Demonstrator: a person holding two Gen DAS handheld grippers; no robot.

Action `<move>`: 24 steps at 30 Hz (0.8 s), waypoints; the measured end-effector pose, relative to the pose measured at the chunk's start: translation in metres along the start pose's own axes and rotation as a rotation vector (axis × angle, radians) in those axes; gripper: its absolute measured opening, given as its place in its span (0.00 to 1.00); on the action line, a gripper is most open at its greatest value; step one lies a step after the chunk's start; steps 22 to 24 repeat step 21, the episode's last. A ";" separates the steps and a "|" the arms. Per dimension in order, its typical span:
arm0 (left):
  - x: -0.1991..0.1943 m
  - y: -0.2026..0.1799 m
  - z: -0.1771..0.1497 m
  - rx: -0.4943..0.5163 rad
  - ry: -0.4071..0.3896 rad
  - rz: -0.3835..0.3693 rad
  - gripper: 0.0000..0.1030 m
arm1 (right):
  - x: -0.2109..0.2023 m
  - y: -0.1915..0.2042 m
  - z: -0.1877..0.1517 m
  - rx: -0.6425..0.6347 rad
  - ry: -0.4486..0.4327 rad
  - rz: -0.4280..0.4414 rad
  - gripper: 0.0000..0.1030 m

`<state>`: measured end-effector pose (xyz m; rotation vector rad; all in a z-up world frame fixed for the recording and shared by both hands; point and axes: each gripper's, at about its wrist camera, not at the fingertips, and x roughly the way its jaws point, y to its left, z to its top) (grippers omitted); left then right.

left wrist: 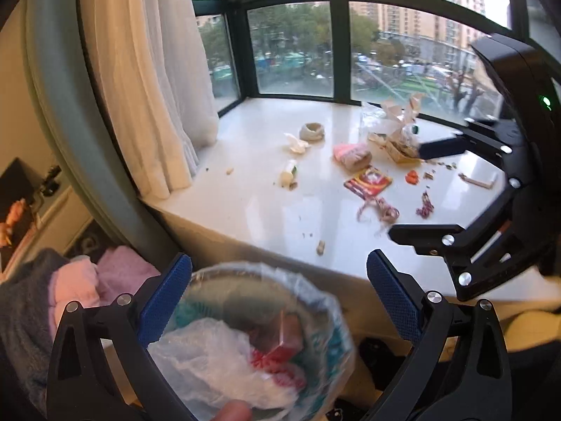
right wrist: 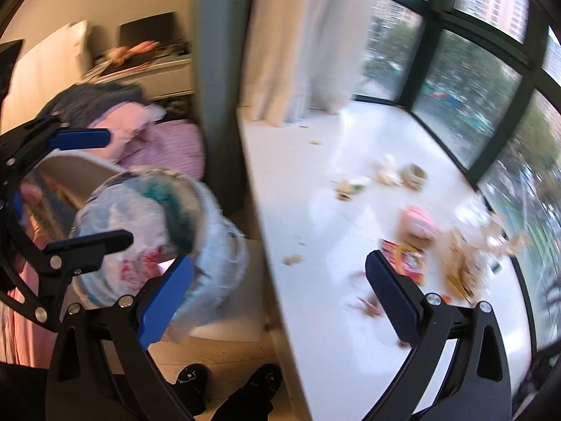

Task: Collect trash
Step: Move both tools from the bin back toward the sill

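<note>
While my two grabbers hang in the air, the trash waits on the white window ledge (left wrist: 252, 189) and the bin (left wrist: 266, 336) sits low beside it, next to the ledge's front edge. My left grabber (left wrist: 278, 294) is wide open with nothing in it, right above the bin. My right grabber (right wrist: 278, 294) is open too, and empty, out over the ledge. Most of the trash looks light and soft. The red snack wrapper (left wrist: 368, 181) is flat and thin, so it may slip; I would pinch it by one edge. The crumpled white tissue (left wrist: 296, 143) is squashy and I can grab it anywhere. The little bottle (left wrist: 288, 172) lies on its side and could roll, so I would hold it across its middle. The pink soft thing (left wrist: 352, 154) looks squashy, and I would grab it around its fat part. The torn paper box (left wrist: 398, 140) with bits sticking out looks floppy and could spill crumbs if I tip it, so I would take it by a stiff side. The small crumbs are too tiny for my fingers. The bin has a clear plastic bag lining it. Inside I see a crumpled white plastic bag (left wrist: 210, 361) and something red (left wrist: 280, 347). There looks to be room for more.
</note>
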<state>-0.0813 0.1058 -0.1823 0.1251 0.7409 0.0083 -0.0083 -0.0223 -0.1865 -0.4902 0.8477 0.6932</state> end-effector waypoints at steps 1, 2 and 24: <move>0.000 -0.005 0.005 -0.007 -0.009 -0.006 0.94 | -0.004 -0.010 -0.003 0.028 0.004 -0.024 0.93; 0.001 -0.011 0.012 -0.016 -0.017 -0.026 0.94 | -0.009 -0.020 -0.007 0.055 0.006 -0.046 0.93; 0.039 -0.097 0.095 -0.023 0.092 -0.147 0.94 | -0.044 -0.140 -0.060 0.357 0.046 -0.162 0.93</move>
